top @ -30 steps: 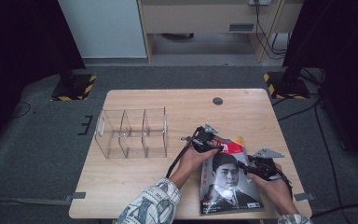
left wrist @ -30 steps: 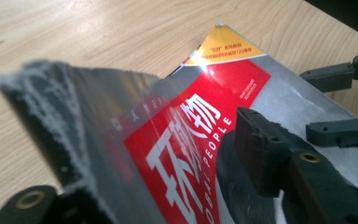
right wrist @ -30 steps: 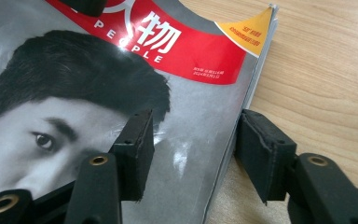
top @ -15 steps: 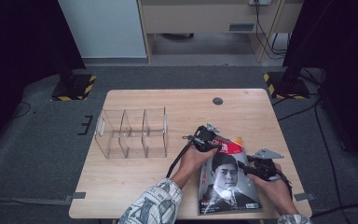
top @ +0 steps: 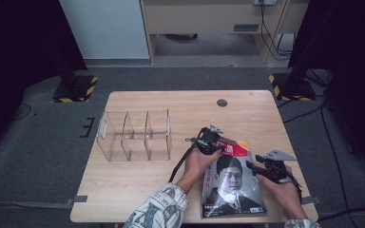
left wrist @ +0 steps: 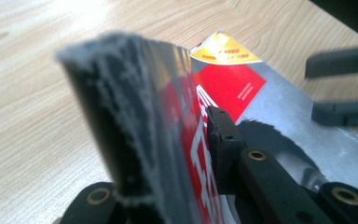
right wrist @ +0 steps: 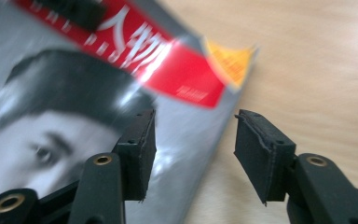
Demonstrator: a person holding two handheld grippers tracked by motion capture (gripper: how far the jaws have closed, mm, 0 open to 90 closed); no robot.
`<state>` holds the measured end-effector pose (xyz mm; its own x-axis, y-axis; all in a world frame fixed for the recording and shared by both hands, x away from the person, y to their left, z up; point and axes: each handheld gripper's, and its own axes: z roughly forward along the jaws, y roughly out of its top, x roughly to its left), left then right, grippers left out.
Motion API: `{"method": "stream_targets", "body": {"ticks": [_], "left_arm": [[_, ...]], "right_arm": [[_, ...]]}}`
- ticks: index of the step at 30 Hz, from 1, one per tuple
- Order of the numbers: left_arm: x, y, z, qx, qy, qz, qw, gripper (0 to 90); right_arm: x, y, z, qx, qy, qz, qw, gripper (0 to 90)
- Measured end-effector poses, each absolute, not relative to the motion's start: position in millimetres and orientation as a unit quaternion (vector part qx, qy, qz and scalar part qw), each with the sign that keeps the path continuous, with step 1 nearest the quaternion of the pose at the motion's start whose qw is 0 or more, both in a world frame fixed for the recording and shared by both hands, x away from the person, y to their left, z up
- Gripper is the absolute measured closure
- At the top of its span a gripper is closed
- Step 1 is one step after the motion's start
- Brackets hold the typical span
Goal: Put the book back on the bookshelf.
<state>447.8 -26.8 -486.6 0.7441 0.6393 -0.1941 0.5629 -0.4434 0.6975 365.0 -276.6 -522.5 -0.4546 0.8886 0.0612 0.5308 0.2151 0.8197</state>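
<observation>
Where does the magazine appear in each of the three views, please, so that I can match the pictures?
High view: the magazine lies at the table's near right, between both hands.
Left gripper view: it fills the centre, its top edge pinched by the left gripper.
Right gripper view: it covers the upper left, beside the open right gripper.
Shared landmark: the yellow corner flash.

Wooden table point(top: 138, 180), grey carpet point(top: 33, 142), pale cabinet point(top: 199, 14)
</observation>
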Motion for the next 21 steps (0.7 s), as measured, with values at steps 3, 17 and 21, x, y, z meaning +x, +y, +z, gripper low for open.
{"method": "stream_targets", "body": {"ticks": [3, 17, 21], "left_arm": [[446, -27, -484, 0.847, 0.353, 0.051, 0.395, 83.4], [430, -24, -465, 0.839, 0.339, 0.065, 0.420, 85.8], [426, -22, -458, 0.836, 0.332, 0.070, 0.431, 86.3]], "right_arm": [[365, -282, -520, 0.494, 0.736, 0.398, 0.237, 43.2], [370, -297, -532, 0.547, 0.725, 0.343, 0.239, 33.0], [371, -294, -533, 0.542, 0.731, 0.336, 0.243, 32.2]]}}
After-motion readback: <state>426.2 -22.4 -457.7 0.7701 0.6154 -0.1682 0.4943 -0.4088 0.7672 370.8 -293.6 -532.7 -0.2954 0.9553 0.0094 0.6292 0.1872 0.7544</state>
